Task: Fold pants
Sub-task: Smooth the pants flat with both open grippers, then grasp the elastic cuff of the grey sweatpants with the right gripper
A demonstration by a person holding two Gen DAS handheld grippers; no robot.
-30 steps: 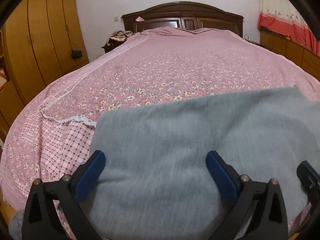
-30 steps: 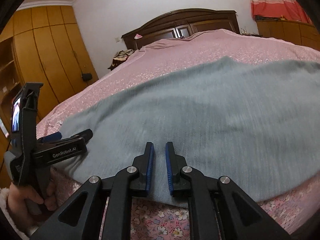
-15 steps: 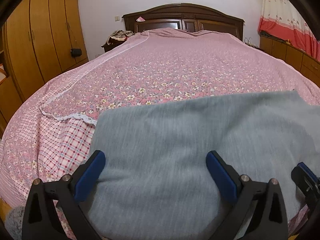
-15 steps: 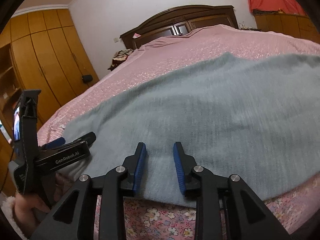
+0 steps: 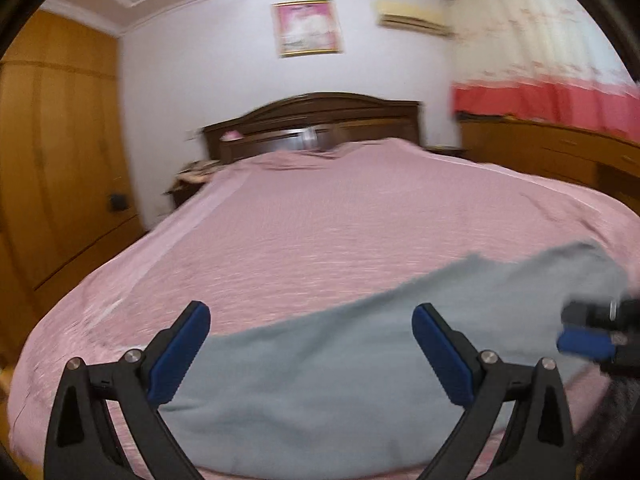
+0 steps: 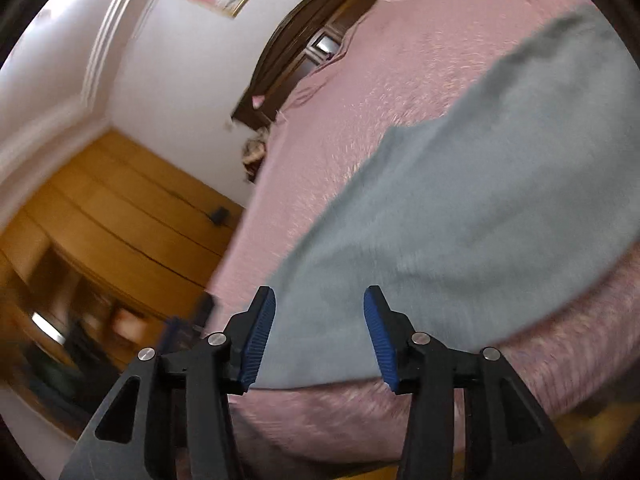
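The grey pants (image 5: 360,364) lie folded flat near the foot edge of the pink floral bed (image 5: 320,232). My left gripper (image 5: 312,344) is open wide, raised above the near left part of the pants, with nothing between its blue pads. My right gripper (image 6: 318,332) is open as well, tilted hard to one side, over the near edge of the pants (image 6: 460,220), holding nothing. In the left wrist view the right gripper (image 5: 592,332) shows at the far right edge, blurred. Both views are motion-blurred.
A dark wooden headboard (image 5: 316,124) stands at the far end of the bed. Wooden wardrobes (image 5: 60,152) line the left wall and a low wooden cabinet (image 5: 552,156) with a red-trimmed curtain (image 5: 548,60) the right. A framed picture (image 5: 308,28) hangs above the headboard.
Both grippers have lifted and pulled back from the pants, the views tipping upward. The right gripper's jaws went from nearly shut to wide open, and it has rolled sharply sideways.
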